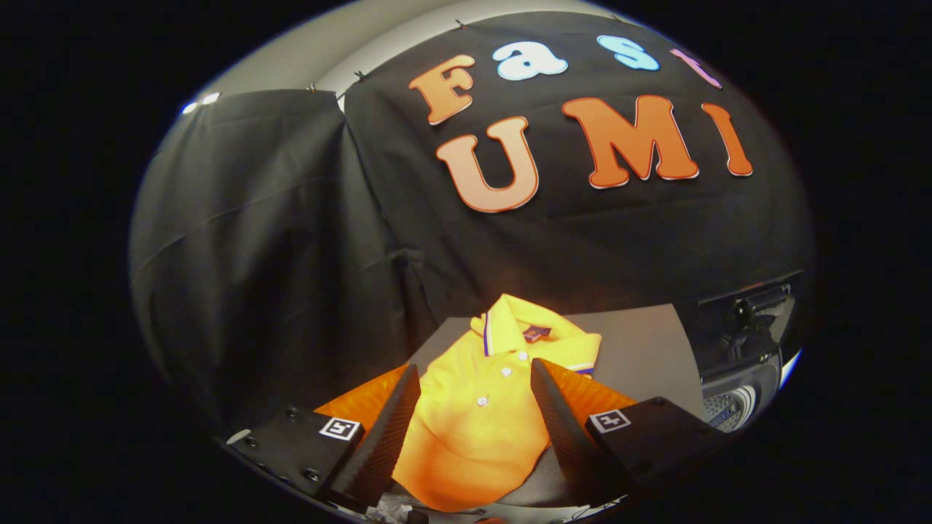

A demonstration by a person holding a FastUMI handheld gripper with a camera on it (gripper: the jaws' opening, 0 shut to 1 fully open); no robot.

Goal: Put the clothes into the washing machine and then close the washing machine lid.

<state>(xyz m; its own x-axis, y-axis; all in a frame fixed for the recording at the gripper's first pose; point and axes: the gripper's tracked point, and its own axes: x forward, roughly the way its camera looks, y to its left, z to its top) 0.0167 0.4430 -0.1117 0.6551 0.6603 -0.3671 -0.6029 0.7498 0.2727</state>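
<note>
A yellow polo shirt (473, 429) with a striped collar and white buttons lies bunched on a grey table (641, 356). My gripper (473, 367) is open above it. The shirt's button placket runs between the two fingers (397, 422), and its collar lies just beyond their tips. I cannot tell whether the fingers touch the cloth. Past the right finger stands the washing machine (750, 386). Its lid (750, 309) is raised, and the ribbed drum (728, 409) shows below it.
Black cloth walls close the booth behind the table and to the left. The bare grey tabletop stretches from the shirt's collar toward the washing machine.
</note>
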